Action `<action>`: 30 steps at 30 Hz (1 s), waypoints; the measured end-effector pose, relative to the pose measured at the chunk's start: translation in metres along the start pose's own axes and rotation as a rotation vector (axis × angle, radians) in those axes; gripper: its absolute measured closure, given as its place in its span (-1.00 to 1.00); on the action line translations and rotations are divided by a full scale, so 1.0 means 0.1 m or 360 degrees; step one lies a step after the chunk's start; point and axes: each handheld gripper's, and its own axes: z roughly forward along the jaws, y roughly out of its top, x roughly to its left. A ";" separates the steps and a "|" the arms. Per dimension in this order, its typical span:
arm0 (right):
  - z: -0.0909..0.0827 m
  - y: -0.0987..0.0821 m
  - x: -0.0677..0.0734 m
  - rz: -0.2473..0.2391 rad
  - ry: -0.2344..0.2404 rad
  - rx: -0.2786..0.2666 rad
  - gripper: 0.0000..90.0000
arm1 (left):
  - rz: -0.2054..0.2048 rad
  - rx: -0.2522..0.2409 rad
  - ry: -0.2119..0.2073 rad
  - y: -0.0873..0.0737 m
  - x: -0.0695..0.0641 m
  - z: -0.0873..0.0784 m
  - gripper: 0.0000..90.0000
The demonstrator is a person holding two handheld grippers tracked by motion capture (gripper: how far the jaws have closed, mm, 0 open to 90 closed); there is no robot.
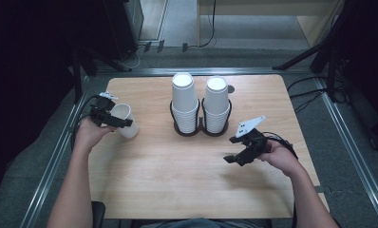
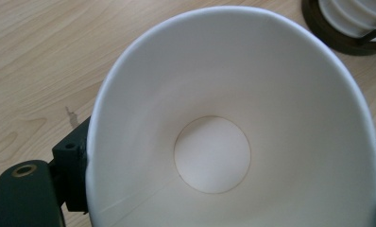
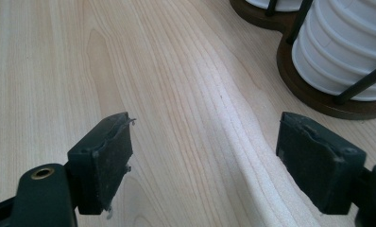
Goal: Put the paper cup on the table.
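Pale wood grain runs across the table point(image 1: 177, 180), the biggest thing here, with dark floor and metal rails around it. No brand, label or writing can be read on anything.

Next in size, at the table's far middle, sits a dark double cup holder point(image 1: 200, 124) with two wire-ringed bays side by side. Each bay carries a tall stack of white paper cups turned bottom-up: the left stack point(image 1: 184, 102) and the right stack point(image 1: 216, 104), just beside each other, about the same height. The right gripper view catches the right stack point(image 3: 346, 52) close up, ribbed with nested rims, resting on the dark base.

Over at the table's left edge, the single paper cup point(image 1: 124, 119) is tilted, its mouth turned toward the left gripper point(image 1: 112, 118). The left gripper view looks straight into that cup point(image 2: 233, 127): white wall, round bottom, nothing inside. The jaws sit on either side of the cup's rim, clamped on it.

On the right, the right gripper point(image 1: 235, 158) hovers low over bare wood in front of the holder, its jaws spread wide with nothing between them.
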 end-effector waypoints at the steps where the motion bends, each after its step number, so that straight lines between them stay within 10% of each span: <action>1: 0.00 0.00 0.00 0.0001 -0.0002 -0.0001 -0.57 | -0.0001 0.0003 0.0005 0.00 0.00 0.01 -0.77; 30: -0.02 0.01 0.00 0.0011 0.0013 -0.0002 -0.56 | -0.0107 -0.0013 -0.0103 -0.04 0.04 0.06 -0.98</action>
